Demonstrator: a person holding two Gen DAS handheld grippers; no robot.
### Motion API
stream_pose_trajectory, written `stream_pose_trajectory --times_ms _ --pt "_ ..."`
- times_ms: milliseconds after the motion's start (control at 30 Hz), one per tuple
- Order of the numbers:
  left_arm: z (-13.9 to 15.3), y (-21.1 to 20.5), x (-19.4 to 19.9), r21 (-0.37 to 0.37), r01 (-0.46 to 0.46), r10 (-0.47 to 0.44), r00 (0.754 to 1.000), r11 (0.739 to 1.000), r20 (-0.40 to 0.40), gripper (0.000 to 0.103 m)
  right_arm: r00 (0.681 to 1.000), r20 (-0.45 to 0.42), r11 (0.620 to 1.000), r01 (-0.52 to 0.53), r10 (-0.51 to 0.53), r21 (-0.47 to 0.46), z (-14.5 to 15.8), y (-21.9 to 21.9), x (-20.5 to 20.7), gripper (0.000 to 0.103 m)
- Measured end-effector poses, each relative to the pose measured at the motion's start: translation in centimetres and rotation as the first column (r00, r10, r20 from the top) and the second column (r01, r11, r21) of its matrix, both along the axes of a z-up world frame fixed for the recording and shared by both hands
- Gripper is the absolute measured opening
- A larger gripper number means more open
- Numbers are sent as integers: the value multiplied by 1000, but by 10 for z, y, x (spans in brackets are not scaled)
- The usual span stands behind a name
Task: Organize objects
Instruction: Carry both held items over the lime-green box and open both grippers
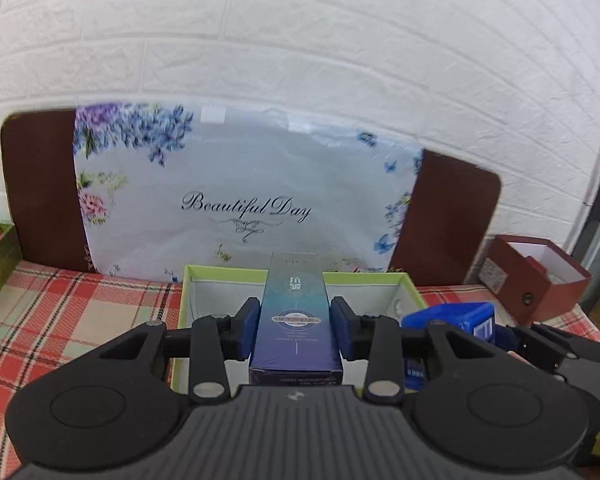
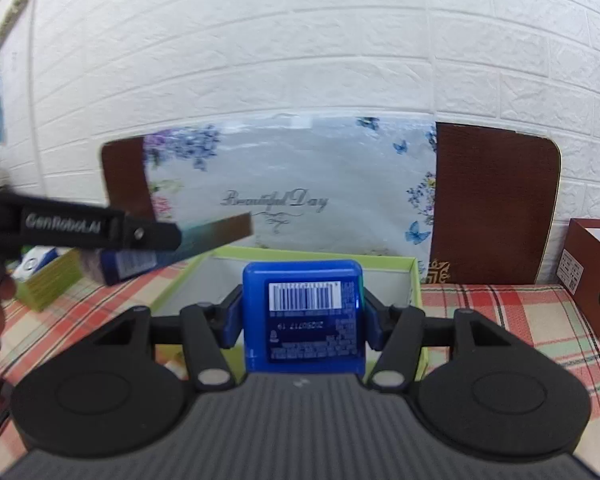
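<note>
My left gripper (image 1: 296, 326) is shut on a tall blue-purple carton (image 1: 296, 312) and holds it over the open green-rimmed box (image 1: 228, 270). The carton (image 2: 204, 236) and the left gripper (image 2: 100, 228) also show at the left of the right wrist view. My right gripper (image 2: 302, 316) is shut on a blue rounded case (image 2: 304, 316) with a barcode label, held over the same green-rimmed box (image 2: 380, 260). The blue case (image 1: 452, 316) shows to the right in the left wrist view.
A floral "Beautiful Day" board (image 1: 244, 192) leans on the white brick wall behind the box. A red-brown open box (image 1: 536, 272) stands at the right on the plaid cloth (image 1: 80, 308). A green box (image 2: 48, 280) with items stands at the left.
</note>
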State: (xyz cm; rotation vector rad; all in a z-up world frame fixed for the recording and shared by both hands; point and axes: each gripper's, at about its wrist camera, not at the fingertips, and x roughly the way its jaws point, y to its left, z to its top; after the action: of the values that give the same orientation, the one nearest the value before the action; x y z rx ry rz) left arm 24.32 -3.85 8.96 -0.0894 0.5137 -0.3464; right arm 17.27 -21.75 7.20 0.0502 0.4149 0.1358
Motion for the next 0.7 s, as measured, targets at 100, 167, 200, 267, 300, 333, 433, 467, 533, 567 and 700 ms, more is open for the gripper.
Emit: stream_pose_trajectory --times_ms 100,167,200,267,300,333,433,467,533,567,700 --pt "-18 -3 26 14 -15 16 999 1000 -38 41 998 -50 999 34 -33 14 -17 -3 41 56" --pt "-30 -3 39 20 -25 26 998 999 -64 41 995 -95 999 38 -36 19 -30 -3 67 56" --pt "-36 -3 45 25 -29 31 997 999 -74 41 992 -119 999 35 -33 15 -37 -1 79 56" --pt "-45 -1 54 28 -39 41 995 999 -90 41 987 -156 1000 28 -28 -1 -50 5 98 56" --pt "-49 1 58 25 -43 45 994 999 -99 41 986 -166 1000 24 -26 -10 -55 7 105 56" --pt "-52 3 62 17 -47 48 993 999 -111 41 984 -179 1000 16 -20 -23 -60 10 112 56" --pt "-55 7 65 -1 -55 54 994 998 -97 58 979 -204 999 -11 2 -41 -70 15 125 56" --pt "-54 8 63 -7 -58 58 995 998 -87 68 978 -209 999 -19 10 -42 -72 16 128 57" --pt "-51 13 58 -33 -77 75 995 996 -60 88 979 -202 998 -15 2 -63 -74 17 130 67" --pt "-48 16 54 -54 -82 79 996 995 -46 88 983 -181 996 -3 -12 -84 -71 18 128 84" --pt "-35 26 42 -76 -106 101 993 992 -64 89 995 -85 989 45 -58 -143 -52 12 113 98"
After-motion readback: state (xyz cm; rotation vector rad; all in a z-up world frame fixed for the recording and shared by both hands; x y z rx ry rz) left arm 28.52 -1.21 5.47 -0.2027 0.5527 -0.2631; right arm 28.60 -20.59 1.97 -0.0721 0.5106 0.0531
